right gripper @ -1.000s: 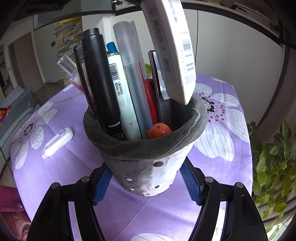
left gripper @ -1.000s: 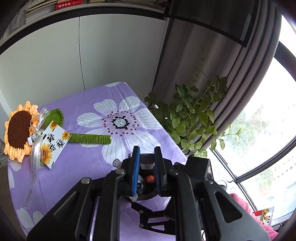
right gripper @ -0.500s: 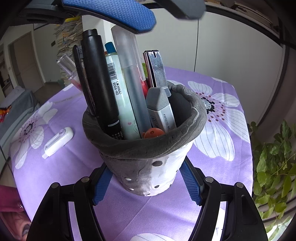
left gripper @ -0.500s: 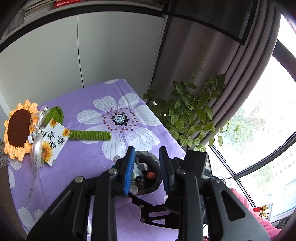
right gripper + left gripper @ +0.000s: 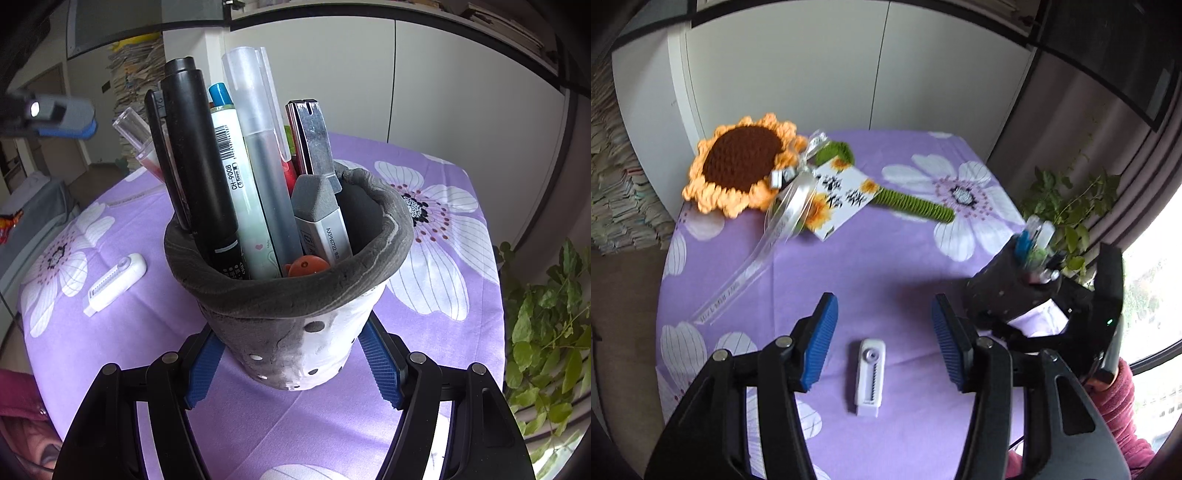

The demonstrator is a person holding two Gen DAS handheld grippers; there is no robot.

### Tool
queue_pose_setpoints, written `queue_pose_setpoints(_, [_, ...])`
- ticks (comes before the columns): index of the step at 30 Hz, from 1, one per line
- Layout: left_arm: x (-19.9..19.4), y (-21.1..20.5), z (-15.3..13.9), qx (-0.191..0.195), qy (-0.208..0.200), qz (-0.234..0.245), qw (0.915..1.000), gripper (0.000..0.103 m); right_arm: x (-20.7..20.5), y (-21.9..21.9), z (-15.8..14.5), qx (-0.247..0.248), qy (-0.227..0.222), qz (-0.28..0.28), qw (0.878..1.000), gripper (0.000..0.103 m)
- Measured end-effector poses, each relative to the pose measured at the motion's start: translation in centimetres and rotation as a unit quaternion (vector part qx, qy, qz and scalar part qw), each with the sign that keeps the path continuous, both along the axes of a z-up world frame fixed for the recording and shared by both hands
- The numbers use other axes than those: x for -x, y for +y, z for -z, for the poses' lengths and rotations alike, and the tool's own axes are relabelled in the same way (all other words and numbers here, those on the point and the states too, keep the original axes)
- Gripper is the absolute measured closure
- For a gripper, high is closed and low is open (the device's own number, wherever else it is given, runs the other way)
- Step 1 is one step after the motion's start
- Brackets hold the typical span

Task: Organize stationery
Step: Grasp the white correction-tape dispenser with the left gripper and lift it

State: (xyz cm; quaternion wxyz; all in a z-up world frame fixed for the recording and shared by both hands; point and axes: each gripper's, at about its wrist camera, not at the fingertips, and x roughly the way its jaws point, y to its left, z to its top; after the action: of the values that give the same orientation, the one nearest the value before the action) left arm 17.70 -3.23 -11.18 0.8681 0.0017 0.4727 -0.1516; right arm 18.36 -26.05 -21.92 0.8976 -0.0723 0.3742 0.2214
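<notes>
Risk: left gripper, jaws opening and empty over white slider-topped eraser case on worktop, may skid it; right gripper clamps grey-white perforated pen pot.

Pen-crammed grey holder — white eraser flat

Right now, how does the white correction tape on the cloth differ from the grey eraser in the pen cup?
The correction tape lies flat and alone on the tablecloth; the eraser stands upright inside the pen cup. The tape is white with a ridged strip; the eraser is grey-tipped in a printed sleeve. Neither is gripped.
</notes>
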Motion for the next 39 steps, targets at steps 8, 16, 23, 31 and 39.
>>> queue_pose_setpoints(8, [0.3,-1.2,5.4,-0.039,0.060,0.024,0.9971,0.052,0.0,0.0,0.0,0.000,0.000,0.001,1.000,0.030])
queue_pose_setpoints(16, [-0.6,-2.0,8.3,-0.065,0.076,0.031,0.9945,0.056,-0.1,-0.2,0.0,-0.001,0.001,0.004,1.000,0.030])
queue_pose_setpoints(23, [-1.1,-1.4,9.3,-0.060,0.088,0.020,0.9941,0.080,-0.1,-0.3,0.0,-0.001,0.001,0.003,1.000,0.030])
queue_pose_setpoints(31, [-0.3,-1.4,6.5,-0.046,0.049,0.029,0.9973,0.080,-0.1,-0.3,-0.1,-0.002,0.002,0.004,1.000,0.030])
queue_pose_setpoints(39, [1.2,-1.2,4.7,-0.042,0.024,0.038,0.9981,0.080,-0.1,-0.3,-0.1,-0.002,0.002,0.004,1.000,0.030])
